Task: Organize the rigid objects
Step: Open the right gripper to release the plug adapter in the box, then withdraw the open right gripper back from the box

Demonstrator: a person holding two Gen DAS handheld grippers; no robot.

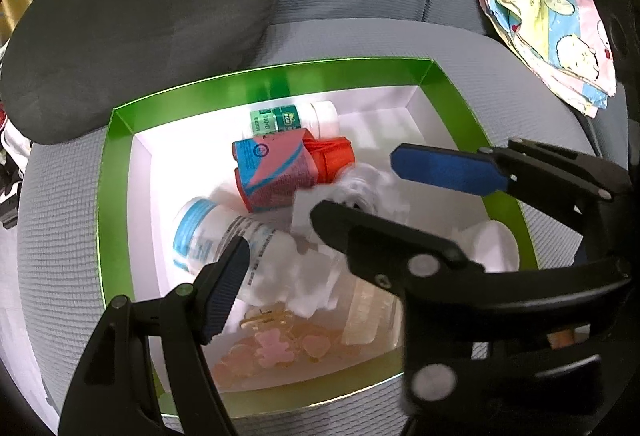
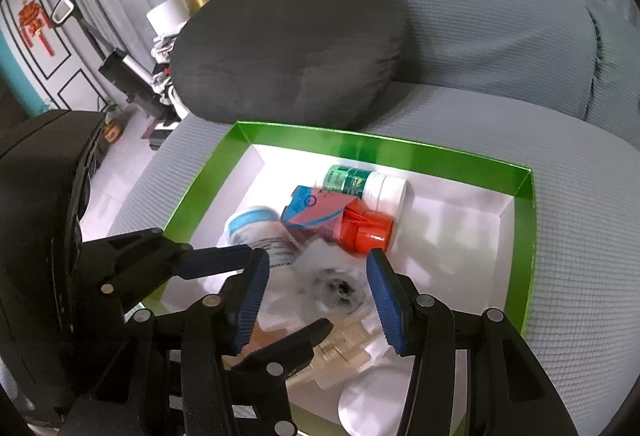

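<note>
A green-rimmed box (image 1: 280, 76) with a white inside sits on a grey sofa seat; it also shows in the right wrist view (image 2: 400, 152). In it lie a green-labelled white bottle (image 1: 296, 118), a red bottle with a pink and blue label (image 1: 288, 166), a blue-labelled white bottle (image 1: 224, 236), white wadding and clear plastic pieces. My left gripper (image 1: 316, 204) is open over the box, empty. My right gripper (image 2: 316, 296) is open over a clear ring-shaped piece (image 2: 338, 290), empty. The right gripper crosses the left wrist view (image 1: 400, 244).
A dark grey cushion (image 2: 288, 40) leans on the sofa back behind the box. A patterned cloth (image 1: 552, 32) lies on the seat to the right. Pink and amber hair clips (image 1: 272, 344) lie at the box's near side. Clutter stands on the floor at left (image 2: 132, 76).
</note>
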